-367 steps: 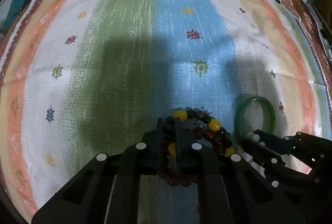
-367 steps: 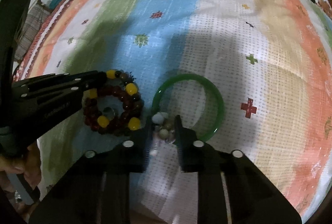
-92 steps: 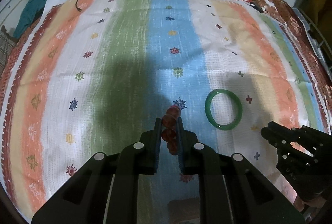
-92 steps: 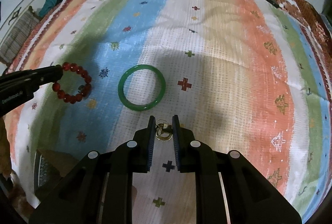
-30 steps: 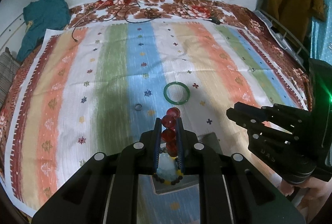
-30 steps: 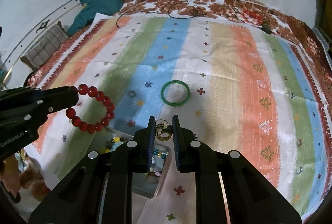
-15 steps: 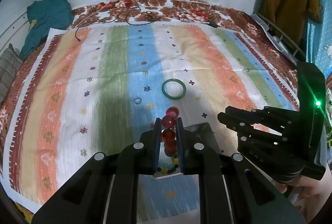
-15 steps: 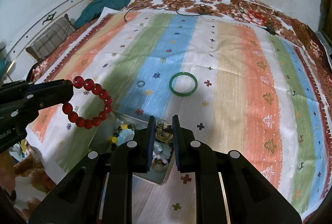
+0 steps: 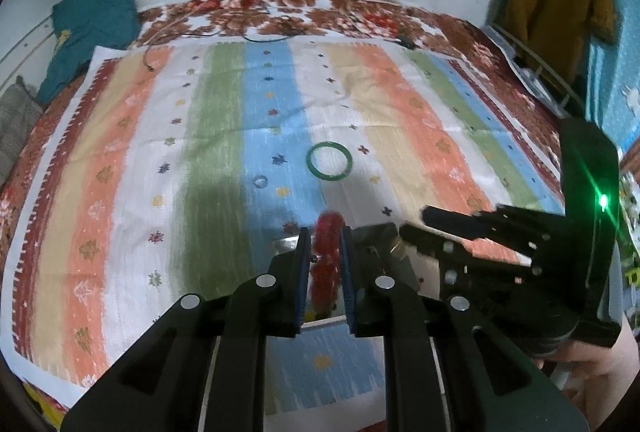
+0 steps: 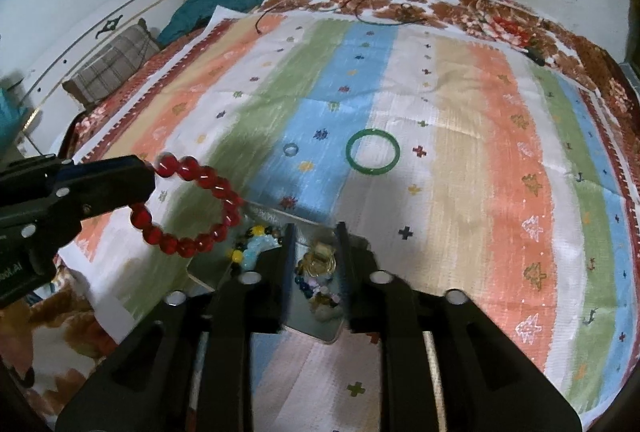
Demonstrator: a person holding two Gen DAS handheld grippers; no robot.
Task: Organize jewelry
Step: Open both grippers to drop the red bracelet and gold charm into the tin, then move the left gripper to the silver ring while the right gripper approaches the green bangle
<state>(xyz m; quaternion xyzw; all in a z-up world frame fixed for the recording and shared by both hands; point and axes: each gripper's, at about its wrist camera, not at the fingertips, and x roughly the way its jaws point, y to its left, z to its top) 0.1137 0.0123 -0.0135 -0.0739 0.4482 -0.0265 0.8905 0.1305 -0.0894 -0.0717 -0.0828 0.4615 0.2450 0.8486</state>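
Jewelry drop under way over a bed: both claws, clamped shut a second ago, are now opening above the metal tray (image 10: 320, 328); the left claw (image 9: 325, 264) still has the red bead bracelet (image 10: 196, 207) between its parting jaws, though motion blur hides whether the pads still press on it; the right claw (image 10: 314, 264) spreads around a small gold-coloured ring cluster (image 10: 320, 260) that appears to slip toward the beads already in the tray; a green bangle (image 10: 373, 151) and a small ring (image 10: 291, 149) lie well apart on the striped cloth (image 10: 500, 151), apparently next for collection.
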